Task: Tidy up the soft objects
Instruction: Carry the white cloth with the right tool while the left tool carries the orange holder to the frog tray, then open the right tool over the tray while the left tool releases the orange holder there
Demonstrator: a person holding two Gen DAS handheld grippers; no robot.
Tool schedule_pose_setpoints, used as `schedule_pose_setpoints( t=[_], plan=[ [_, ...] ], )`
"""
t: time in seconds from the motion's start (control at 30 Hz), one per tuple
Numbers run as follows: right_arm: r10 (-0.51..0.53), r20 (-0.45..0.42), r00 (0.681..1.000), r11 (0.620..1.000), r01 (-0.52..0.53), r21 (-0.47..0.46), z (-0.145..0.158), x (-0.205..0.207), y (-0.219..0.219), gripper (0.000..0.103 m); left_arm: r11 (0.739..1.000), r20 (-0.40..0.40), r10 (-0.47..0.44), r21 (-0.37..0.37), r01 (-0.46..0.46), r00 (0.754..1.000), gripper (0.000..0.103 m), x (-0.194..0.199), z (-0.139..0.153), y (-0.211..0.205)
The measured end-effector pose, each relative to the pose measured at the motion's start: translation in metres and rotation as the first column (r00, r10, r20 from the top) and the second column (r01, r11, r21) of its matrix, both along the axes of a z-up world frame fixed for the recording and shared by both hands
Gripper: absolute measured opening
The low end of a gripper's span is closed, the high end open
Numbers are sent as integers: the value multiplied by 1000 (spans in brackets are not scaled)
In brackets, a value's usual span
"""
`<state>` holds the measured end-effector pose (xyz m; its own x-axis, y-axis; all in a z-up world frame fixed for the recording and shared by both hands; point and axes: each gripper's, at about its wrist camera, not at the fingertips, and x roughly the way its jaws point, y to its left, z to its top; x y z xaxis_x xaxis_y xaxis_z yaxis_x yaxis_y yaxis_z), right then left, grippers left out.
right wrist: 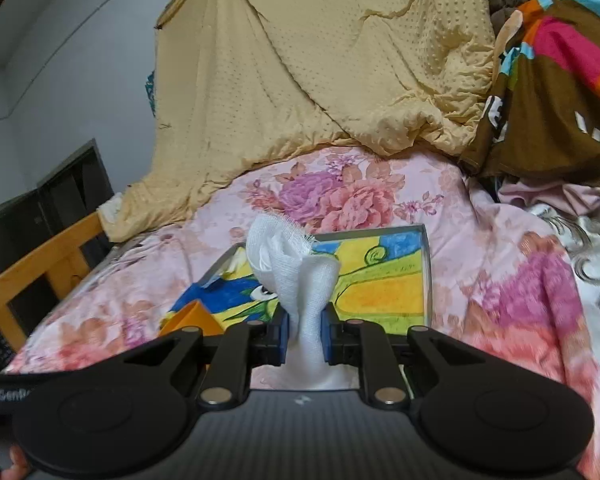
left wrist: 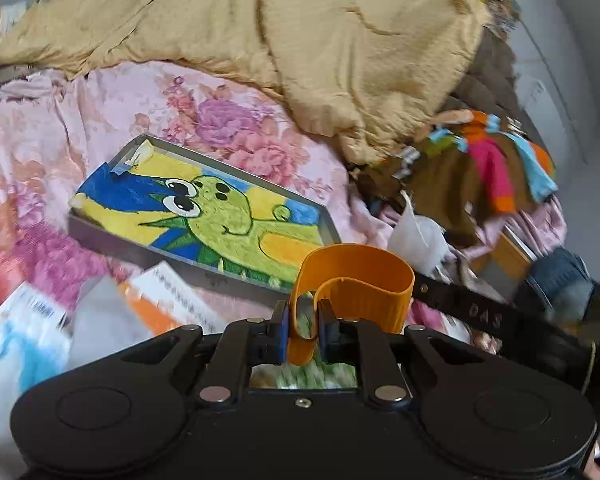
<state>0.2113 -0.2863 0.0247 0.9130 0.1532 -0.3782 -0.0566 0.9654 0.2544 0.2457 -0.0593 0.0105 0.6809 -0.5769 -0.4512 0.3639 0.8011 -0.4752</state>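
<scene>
My left gripper [left wrist: 303, 330] is shut on an orange rubber band-like strip [left wrist: 356, 276], a wide loop curling up and right of the fingers. My right gripper [right wrist: 305, 334] is shut on a white gauze cloth [right wrist: 290, 264] that stands up above the fingers. A grey tray [left wrist: 100, 236] lined with a green cartoon-dinosaur towel [left wrist: 220, 216] lies on the floral bedsheet ahead of both grippers; it also shows in the right wrist view [right wrist: 428, 272]. The orange strip [right wrist: 192, 318] shows left of the right gripper, and the gauze [left wrist: 418, 236] right of the left one.
A yellow quilt [left wrist: 300, 32] is heaped at the back of the bed. Brown and multicoloured clothes [left wrist: 480, 172] lie at the right. Paper packets [left wrist: 168, 296] and a white-blue cloth [left wrist: 16, 348] lie at the left. A wooden bed rail [right wrist: 40, 260] runs along the left.
</scene>
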Motion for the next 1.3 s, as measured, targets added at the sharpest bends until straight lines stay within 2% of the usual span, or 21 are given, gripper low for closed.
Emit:
schedule_pose_setpoints(
  t=[0.23,0.33,0.5,0.7,0.77,1.07,1.3],
  plan=[
    [-17,-59,998,1000,17,-6,-18,56,-9,18,998,-42,56,45,-54,998,15,74,-11,-29],
    [-31,-79,996,999,28,-36,-23,72,-8,18,995,-81,90,58,-86,993,15,97,-19,-37],
    [-47,-154,987,999,46,-11,-35,99,-17,18,989,-157,138,78,-127,978,15,125,-34,-47],
    [-65,-202,977,998,64,-10,-43,108,-24,20,975,-180,162,181,-129,970,18,139,-44,-61],
    [-64,-212,975,998,64,-7,-44,110,-26,23,970,-181,165,205,-127,970,19,140,-46,-64],
    [-77,-235,969,997,79,-5,-48,112,-31,36,965,-180,168,230,-125,969,32,140,-45,-71],
    [-90,-219,972,996,88,-18,-42,107,-35,56,962,-170,180,238,-136,969,42,133,-41,-67]
  ],
)
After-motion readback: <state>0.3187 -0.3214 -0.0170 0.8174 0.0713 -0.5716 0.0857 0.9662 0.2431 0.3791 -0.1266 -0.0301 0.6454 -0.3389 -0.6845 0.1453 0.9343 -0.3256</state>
